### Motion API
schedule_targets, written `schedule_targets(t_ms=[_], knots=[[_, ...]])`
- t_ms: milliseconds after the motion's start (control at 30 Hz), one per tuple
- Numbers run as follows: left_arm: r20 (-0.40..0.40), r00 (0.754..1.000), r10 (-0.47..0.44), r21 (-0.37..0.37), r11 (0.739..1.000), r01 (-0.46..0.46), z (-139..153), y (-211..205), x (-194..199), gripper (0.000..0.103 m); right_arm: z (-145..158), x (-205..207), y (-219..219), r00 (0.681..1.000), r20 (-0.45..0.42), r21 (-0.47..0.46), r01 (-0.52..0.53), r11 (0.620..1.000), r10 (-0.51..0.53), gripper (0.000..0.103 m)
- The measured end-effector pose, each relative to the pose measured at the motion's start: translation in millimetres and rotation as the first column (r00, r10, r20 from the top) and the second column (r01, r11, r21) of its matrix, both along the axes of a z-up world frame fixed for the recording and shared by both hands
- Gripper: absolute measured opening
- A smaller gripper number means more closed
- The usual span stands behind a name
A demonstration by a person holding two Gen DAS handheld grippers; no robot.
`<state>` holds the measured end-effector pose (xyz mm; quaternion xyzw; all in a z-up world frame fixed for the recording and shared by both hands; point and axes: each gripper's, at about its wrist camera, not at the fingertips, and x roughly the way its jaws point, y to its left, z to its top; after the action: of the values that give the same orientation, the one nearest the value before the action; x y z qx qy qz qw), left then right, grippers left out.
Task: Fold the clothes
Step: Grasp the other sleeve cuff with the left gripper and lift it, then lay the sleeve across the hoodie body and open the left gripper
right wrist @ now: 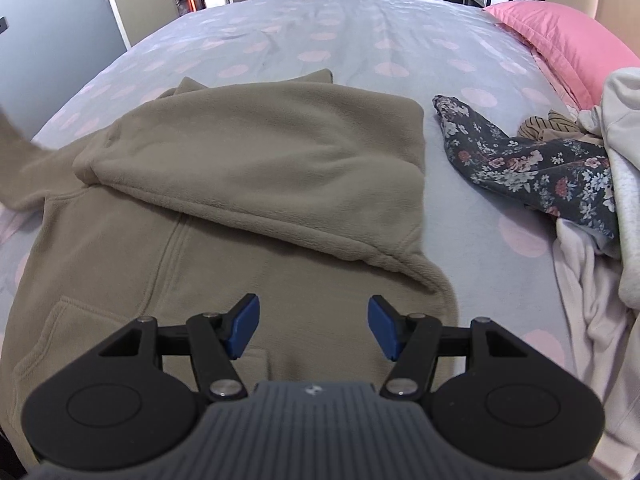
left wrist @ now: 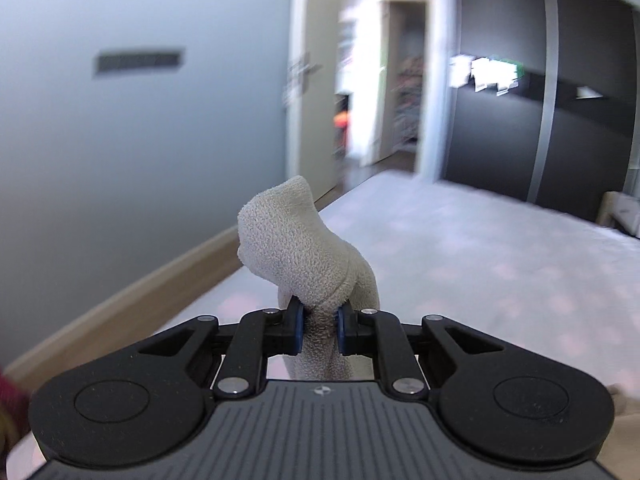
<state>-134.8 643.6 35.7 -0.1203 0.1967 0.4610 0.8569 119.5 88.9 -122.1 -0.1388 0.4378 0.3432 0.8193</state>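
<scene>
A beige fleece hoodie point(right wrist: 248, 168) lies spread on the bed, its hood folded down over the body and a front pocket near me. My right gripper point(right wrist: 314, 326) hovers open just above the hoodie's lower front, with nothing between its blue pads. In the left wrist view, my left gripper point(left wrist: 319, 330) is shut on a bunched piece of pale fleece point(left wrist: 296, 252), raised above the bed. That piece sticks up past the fingers. A sleeve point(right wrist: 16, 160) stretches off the left edge in the right wrist view.
The bed point(right wrist: 360, 32) has a pale sheet with pink dots. A dark floral garment point(right wrist: 532, 164), a pile of white clothes point(right wrist: 616, 208) and a pink pillow point(right wrist: 568, 40) lie at the right. A grey wall point(left wrist: 120, 160) and open door point(left wrist: 312, 80) stand beyond.
</scene>
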Motion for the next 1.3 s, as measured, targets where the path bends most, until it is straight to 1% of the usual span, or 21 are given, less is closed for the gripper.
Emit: schedule_targets(t_ms=[100, 233, 367, 433, 500, 600, 667, 733, 833, 967, 1000, 1033, 1067, 1100, 1167, 1233, 1300], knots=[[0.019, 0.996, -0.088, 0.052, 0.995, 0.087, 40.9, -31.3, 33.8, 0.013, 4.9, 5.1, -7.4, 1.0, 0.002, -0.005, -0.017, 1.0, 0.017, 0.063], [0.034, 0.98, -0.198, 0.076, 0.978, 0.195, 74.2, -77.0, 88.0, 0.012, 16.6, 10.3, -15.9, 0.999, 0.016, 0.009, -0.049, 0.999, 0.049, 0.063], [0.037, 0.948, -0.316, 0.075, 0.947, 0.313, 89.0, -126.7, 144.5, 0.012, 22.5, 11.3, -25.0, 0.998, 0.02, 0.036, -0.055, 0.998, 0.054, 0.063], [0.04, 0.926, -0.376, 0.064, 0.926, 0.373, 91.1, -150.2, 173.6, 0.012, 23.4, 12.5, -28.5, 0.999, 0.009, 0.045, -0.049, 0.998, 0.048, 0.063], [0.031, 0.899, -0.438, 0.057, 0.898, 0.435, 86.4, -168.9, 205.1, 0.012, 24.1, 14.2, -31.1, 0.999, 0.001, 0.049, -0.044, 0.998, 0.044, 0.063], [0.002, 0.855, -0.519, 0.043, 0.854, 0.518, 68.3, -192.8, 251.9, 0.012, 24.0, 19.6, -33.4, 0.999, -0.003, 0.041, -0.033, 0.999, 0.033, 0.063], [-0.027, 0.826, -0.562, 0.026, 0.826, 0.563, 50.4, -213.0, 277.7, 0.012, 21.6, 25.3, -35.6, 1.0, -0.017, 0.028, -0.003, 1.0, 0.003, 0.063], [-0.073, 0.793, -0.604, 0.021, 0.794, 0.607, 27.9, -240.6, 298.1, 0.012, 18.7, 30.9, -38.2, 0.999, -0.035, 0.015, 0.033, 0.999, -0.033, 0.063], [-0.155, 0.741, -0.654, 0.011, 0.749, 0.663, -10.5, -289.6, 319.6, 0.011, 16.5, 34.6, -40.5, 0.997, -0.044, -0.003, 0.055, 0.998, -0.055, 0.063], [-0.234, 0.67, -0.704, -0.044, 0.696, 0.716, -65.4, -332.9, 332.8, 0.011, 15.9, 31.3, -37.7, 0.998, -0.034, -0.027, 0.047, 0.999, -0.048, 0.065], [-0.251, 0.65, -0.717, -0.062, 0.682, 0.729, -79.3, -342.8, 336.3, 0.011, 14.8, 30.3, -36.3, 0.999, -0.027, -0.047, 0.044, 0.998, -0.045, 0.067], [-0.266, 0.627, -0.732, -0.087, 0.666, 0.741, -92.9, -352.3, 339.5, 0.011, 13.5, 29.5, -34.9, 0.999, -0.02, -0.07, 0.042, 0.997, -0.043, 0.071], [-0.281, 0.605, -0.745, -0.114, 0.651, 0.75, -105.1, -366.4, 341.3, 0.011, 12.2, 28.7, -33.6, 0.999, -0.013, -0.092, 0.04, 0.995, -0.041, 0.072], [-0.294, 0.588, -0.754, -0.139, 0.642, 0.754, -116.6, -375.0, 345.4, 0.011, 11.1, 28.7, -33.0, 0.999, -0.008, -0.107, 0.04, 0.993, -0.041, 0.072], [-0.309, 0.565, -0.765, -0.183, 0.631, 0.754, -136.0, -385.8, 350.3, 0.011, 8.8, 30.6, -33.2, 0.999, -0.005, -0.122, 0.047, 0.991, -0.048, 0.072], [-0.312, 0.554, -0.772, -0.232, 0.627, 0.743, -153.8, -389.8, 355.6, 0.011, 6.2, 34.6, -34.1, 0.998, -0.015, -0.126, 0.06, 0.99, -0.063, 0.072], [-0.319, 0.536, -0.782, -0.286, 0.619, 0.732, -164.9, -389.5, 359.5, 0.012, 3.4, 37.7, -34.7, 0.997, -0.02, -0.134, 0.073, 0.988, -0.076, 0.072]])
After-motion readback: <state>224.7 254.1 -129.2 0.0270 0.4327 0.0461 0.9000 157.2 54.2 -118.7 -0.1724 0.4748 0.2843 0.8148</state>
